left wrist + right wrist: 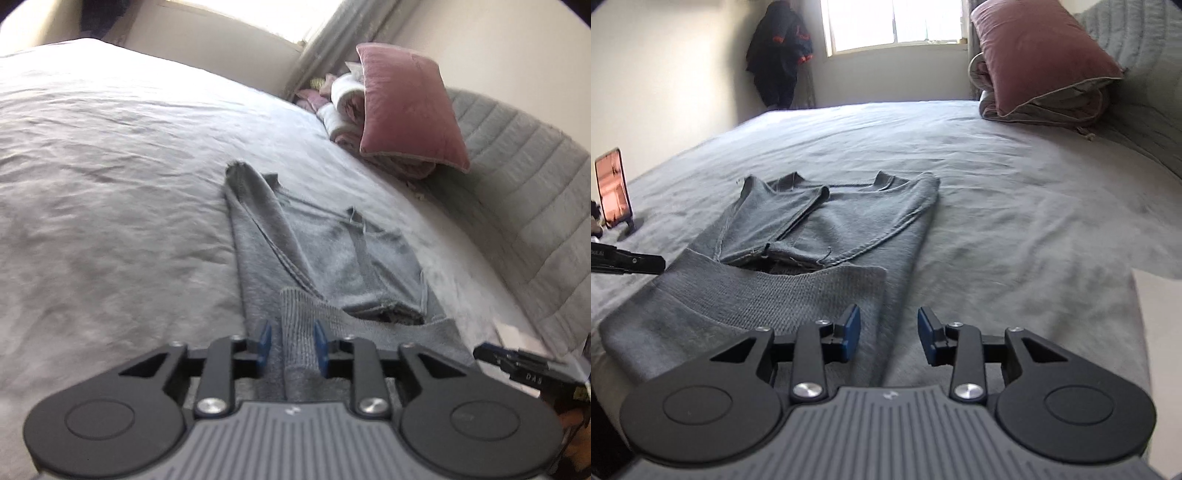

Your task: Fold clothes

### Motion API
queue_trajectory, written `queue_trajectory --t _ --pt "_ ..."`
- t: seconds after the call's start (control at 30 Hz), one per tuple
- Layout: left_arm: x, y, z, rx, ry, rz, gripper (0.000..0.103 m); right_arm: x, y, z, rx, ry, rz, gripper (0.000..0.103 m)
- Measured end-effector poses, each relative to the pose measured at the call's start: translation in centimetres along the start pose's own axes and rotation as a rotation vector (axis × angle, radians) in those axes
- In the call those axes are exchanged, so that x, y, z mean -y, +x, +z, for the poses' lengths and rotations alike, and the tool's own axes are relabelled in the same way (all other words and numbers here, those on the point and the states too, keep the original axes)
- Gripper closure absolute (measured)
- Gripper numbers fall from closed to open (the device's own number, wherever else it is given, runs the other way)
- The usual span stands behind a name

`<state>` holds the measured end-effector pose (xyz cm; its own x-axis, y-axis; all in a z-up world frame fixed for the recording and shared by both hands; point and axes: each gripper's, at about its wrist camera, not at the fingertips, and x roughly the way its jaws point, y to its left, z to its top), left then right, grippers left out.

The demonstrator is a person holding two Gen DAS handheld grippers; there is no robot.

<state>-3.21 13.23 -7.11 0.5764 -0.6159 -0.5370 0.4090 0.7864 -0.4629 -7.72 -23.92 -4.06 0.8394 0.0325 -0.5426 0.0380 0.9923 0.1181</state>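
Observation:
A grey sweater (332, 254) lies flat on the bed sheet (110, 184) with its sleeves folded in over the body. Its ribbed hem (299, 325) stands up in a fold between the blue pads of my left gripper (291, 343). A gap shows beside the left pad, so the jaws are open. In the right wrist view the sweater (827, 225) stretches away from me. My right gripper (888, 334) is open over the hem's right edge (875, 317), with cloth and sheet between the pads. Each gripper's black tip shows in the other view: the right gripper (517, 363), the left gripper (628, 262).
A pink pillow (1041, 55) rests on folded bedding (1045, 103) against the grey quilted headboard (524, 192). A phone on a stand (615, 188) sits at the bed's left edge. A dark jacket (779, 51) hangs in the corner by the window (894, 22).

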Motion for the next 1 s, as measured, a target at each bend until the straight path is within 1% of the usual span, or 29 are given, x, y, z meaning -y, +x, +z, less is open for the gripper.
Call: queue_trajectory --t 0.13,0.23,0.3,0.47,0.53,0.57,0.67,0.8,0.9,1.0 --pt "-0.4 -0.7 0.3 0.037 -0.049 -0.052 0.077 0.9 -0.9 0.4 0.041 0.084 0.051 0.064" --pt "0.2 0.0 0.4 0.039 -0.044 -0.059 0.077 1.1 -0.3 0.9 0.058 0.143 0.090 0.064" --pt "0.6 0.7 0.3 0.027 -0.033 -0.066 0.077 1.0 0.6 1.2 0.052 0.168 0.099 0.064" --pt "0.7 2.5 -0.3 -0.007 -0.017 -0.054 0.077 0.4 2.3 0.9 0.025 0.179 0.094 0.064" --pt "0.5 3.1 -0.5 -0.021 -0.019 -0.050 0.077 0.0 2.7 0.7 0.010 0.162 0.097 0.069" --pt "0.4 3.2 -0.6 -0.019 -0.021 -0.054 0.077 -0.3 2.9 0.6 0.005 0.146 0.101 0.074" --pt "-0.2 3.3 -0.7 -0.012 -0.034 -0.073 0.077 -0.8 2.6 0.5 0.012 0.117 0.106 0.074" --pt "-0.8 3.3 -0.9 0.000 -0.050 -0.100 0.077 -0.7 2.1 0.1 0.032 0.131 0.157 0.074" --pt "-1.2 3.3 -1.2 0.011 -0.055 -0.118 0.077 -0.3 2.6 -0.1 0.021 0.158 0.150 0.074" --pt "-1.3 3.4 -1.2 0.011 -0.057 -0.126 0.077 0.3 3.1 -0.2 0.019 0.206 0.162 0.073"
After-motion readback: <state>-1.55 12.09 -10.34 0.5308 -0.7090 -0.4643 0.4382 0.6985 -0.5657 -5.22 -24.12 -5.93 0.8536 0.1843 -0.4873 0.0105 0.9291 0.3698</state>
